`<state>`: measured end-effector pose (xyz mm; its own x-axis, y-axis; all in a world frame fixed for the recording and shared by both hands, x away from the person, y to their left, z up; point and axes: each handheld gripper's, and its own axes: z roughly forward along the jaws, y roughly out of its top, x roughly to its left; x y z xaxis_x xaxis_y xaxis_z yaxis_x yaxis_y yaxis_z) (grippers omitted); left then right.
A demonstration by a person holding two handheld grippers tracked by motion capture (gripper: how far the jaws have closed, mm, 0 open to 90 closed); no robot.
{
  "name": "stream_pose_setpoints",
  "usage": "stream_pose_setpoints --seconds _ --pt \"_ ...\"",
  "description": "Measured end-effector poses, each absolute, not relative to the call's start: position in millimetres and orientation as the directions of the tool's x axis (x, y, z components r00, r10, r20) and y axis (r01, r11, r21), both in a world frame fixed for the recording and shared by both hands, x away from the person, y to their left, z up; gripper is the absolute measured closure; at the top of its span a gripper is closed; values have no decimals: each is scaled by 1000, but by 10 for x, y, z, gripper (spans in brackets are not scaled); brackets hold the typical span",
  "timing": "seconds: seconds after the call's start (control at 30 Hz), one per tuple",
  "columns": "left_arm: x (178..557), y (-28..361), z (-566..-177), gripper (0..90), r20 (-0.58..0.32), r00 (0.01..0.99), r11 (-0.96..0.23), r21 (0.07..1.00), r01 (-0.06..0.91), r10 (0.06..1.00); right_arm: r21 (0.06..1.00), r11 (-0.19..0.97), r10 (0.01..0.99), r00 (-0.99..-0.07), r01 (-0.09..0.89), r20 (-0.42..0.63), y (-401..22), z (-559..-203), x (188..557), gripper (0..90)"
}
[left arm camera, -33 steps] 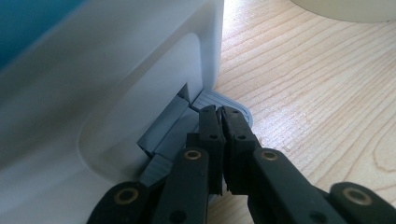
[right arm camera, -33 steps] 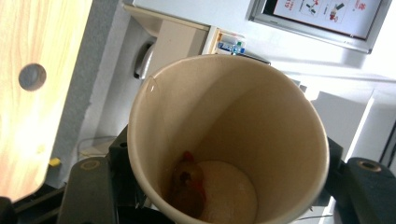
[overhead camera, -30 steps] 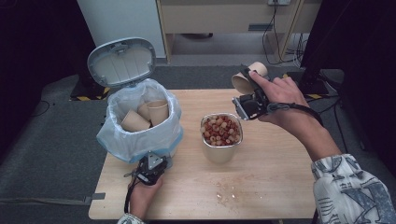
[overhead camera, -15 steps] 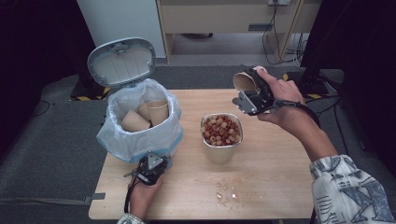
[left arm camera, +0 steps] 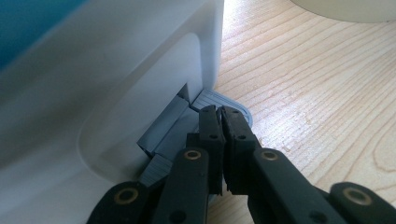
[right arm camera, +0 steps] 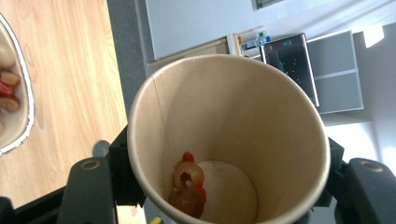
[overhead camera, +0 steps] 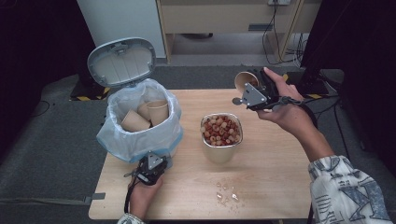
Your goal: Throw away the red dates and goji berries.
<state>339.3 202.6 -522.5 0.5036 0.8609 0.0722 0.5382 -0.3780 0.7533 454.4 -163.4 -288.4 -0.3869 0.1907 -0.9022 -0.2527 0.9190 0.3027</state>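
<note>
Clamping paper cup (right arm camera: 224, 140) between right tongs (overhead camera: 252, 91); left tongs (left arm camera: 219, 135) closed at pedal (left arm camera: 219, 103).

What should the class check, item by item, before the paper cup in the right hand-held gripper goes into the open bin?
1. Cup held firmly: ok. The right hand-held gripper clamps the paper cup by its sides.
2. Cup emptied: not ok. A few pieces cling inside near its bottom.
3. Bin lid up: ok.
4. Pedal held down: ok. The left hand-held gripper, jaws shut, presses on it.
5. Room in the bin: ok. Two or three cups lie inside, with space beside them.
6. Table clean: not ok. Crumbs lie before the food container.
</note>
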Motion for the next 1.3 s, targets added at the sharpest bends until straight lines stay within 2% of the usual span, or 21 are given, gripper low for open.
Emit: stream_pose_setpoints --seconds 0.63,1.07,1.3 --pt "3393 2024 -5224 864 73 504 -379 753 538 861 455 867 323 -466 -203 -824 -1846 -2875 4612 329" --pt "3392 2023 -5224 864 75 504 -380 753 537 860 653 748 487 -569 -118 -662 -2157 -2839 4736 327" --pt "3392 2023 -5225 864 75 504 -381 753 536 860 706 703 525 -602 -92 -601 -2227 -2855 4767 325"
